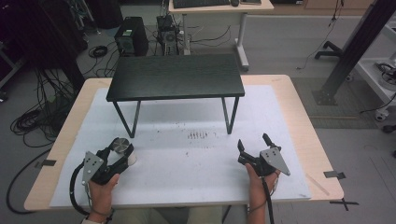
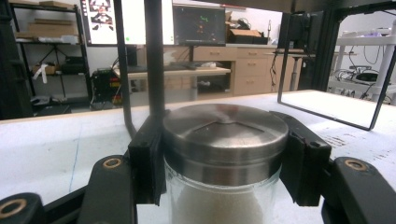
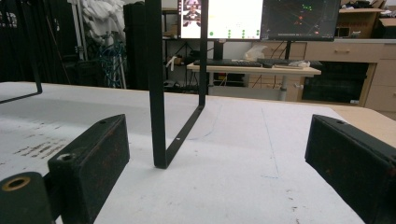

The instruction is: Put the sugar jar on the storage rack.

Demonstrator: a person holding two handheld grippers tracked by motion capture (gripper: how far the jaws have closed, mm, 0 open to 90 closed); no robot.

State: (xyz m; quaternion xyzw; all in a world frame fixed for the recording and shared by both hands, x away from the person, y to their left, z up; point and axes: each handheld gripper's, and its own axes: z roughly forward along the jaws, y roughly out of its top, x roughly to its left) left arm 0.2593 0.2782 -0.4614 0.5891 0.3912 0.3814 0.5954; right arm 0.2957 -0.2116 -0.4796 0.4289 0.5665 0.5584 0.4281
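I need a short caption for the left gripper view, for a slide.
Left gripper shut on a glass jar with a metal lid, on the white table mat.

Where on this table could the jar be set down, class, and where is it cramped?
Free: the white mat between the left gripper, shut on the jar, and the open right gripper. Also free: the black shelf top. Cramped: the space under the shelf, between its legs.

Upright glass jar [image 2: 224,186] of white powder, steel-lidded, clamped at table's near-left.
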